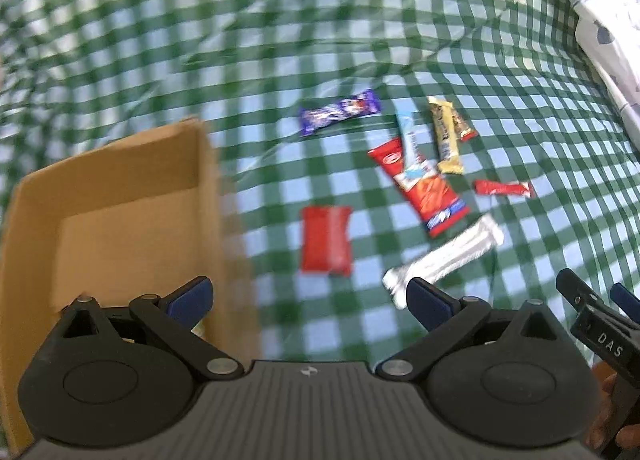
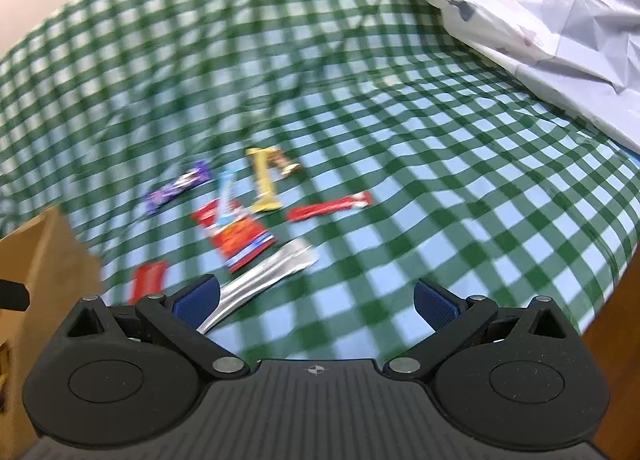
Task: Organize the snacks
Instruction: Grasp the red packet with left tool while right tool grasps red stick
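Note:
Several wrapped snacks lie on the green checked cloth [image 1: 280, 40]: a purple bar [image 1: 340, 111], a long red packet [image 1: 420, 188] with a light-blue bar [image 1: 412, 148] across it, a yellow bar [image 1: 445, 136], a thin red stick [image 1: 504, 188], a red pouch [image 1: 326, 240] and a silver wrapper [image 1: 444, 256]. An open cardboard box [image 1: 112, 200] stands at the left. My left gripper [image 1: 308, 300] is open, held between the box and the silver wrapper, nothing in it. My right gripper [image 2: 316, 300] is open too, its left finger over the silver wrapper [image 2: 264, 280].
A crumpled white plastic bag [image 2: 540, 20] lies at the far right on the cloth. The cloth's edge drops off at the right [image 2: 608, 292]. The right gripper's tool [image 1: 600, 328] and a hand show at the lower right of the left wrist view.

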A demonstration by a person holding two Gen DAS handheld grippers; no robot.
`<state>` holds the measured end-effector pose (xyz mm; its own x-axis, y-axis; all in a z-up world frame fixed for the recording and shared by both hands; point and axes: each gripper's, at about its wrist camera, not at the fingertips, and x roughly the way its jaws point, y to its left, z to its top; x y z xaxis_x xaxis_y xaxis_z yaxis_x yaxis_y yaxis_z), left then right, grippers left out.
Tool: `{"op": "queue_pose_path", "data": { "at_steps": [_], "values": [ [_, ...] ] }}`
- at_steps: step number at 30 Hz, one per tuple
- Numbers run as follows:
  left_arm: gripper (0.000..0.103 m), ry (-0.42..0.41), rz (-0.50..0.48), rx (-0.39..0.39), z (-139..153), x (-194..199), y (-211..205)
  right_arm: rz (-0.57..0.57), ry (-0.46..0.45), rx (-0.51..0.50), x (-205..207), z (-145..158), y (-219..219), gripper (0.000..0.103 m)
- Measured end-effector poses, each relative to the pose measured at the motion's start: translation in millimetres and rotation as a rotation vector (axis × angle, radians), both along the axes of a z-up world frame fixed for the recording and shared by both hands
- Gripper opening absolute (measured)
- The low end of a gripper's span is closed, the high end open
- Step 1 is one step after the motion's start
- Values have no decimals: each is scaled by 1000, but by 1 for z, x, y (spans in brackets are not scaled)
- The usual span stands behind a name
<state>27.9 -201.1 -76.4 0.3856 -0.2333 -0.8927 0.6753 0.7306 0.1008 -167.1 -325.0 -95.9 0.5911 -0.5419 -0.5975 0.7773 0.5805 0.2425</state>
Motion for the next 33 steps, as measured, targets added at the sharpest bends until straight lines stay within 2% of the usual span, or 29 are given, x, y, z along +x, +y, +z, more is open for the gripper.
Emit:
{"op": "queue_pose_path", "data": {
  "at_steps": [3,6,9,14,15,16,18,22,23,24,25,26,27,28,29,31,33],
  "values": [
    [103,54,7,16,-30,22,-36,-24,19,-12,14,-16,-41,102],
    [103,100,19,79,-66,41,-62,-22,29,-27,37,-33,-76,102],
    [103,108,31,136,-100,57,-78,54,79,-67,67,-51,-106,102],
    [103,154,47,223,-146,81,-87,220,231,-189,118,-83,-142,102],
    [103,176,49,220,-155,87,-86,245,253,-214,124,-88,-146,102],
    [103,205,70,183,-156,93,-81,269,264,-232,129,-93,-151,102],
    [103,240,103,145,-157,101,-77,301,228,-232,131,-97,-158,102],
    [103,221,101,138,-157,99,-74,305,190,-175,132,-98,-169,102],
    [99,217,104,134,-157,97,-73,307,192,-185,132,-98,-167,97],
    [88,221,118,126,-154,95,-70,316,187,-194,131,-98,-164,92],
    [76,220,131,115,-149,92,-69,333,175,-199,129,-97,-162,77],
    [47,219,135,108,-143,89,-68,346,167,-206,126,-96,-159,54],
    [47,230,135,108,-138,87,-68,354,164,-214,124,-94,-154,41],
    [46,234,140,101,-134,86,-67,362,167,-217,124,-92,-149,21],
    [46,217,138,96,-129,83,-66,365,174,-214,124,-90,-144,13],
    [46,181,116,91,-118,77,-64,351,173,-197,121,-88,-140,11],
    [46,193,112,65,-105,72,-59,315,167,-174,117,-84,-137,10]
  ]
}}
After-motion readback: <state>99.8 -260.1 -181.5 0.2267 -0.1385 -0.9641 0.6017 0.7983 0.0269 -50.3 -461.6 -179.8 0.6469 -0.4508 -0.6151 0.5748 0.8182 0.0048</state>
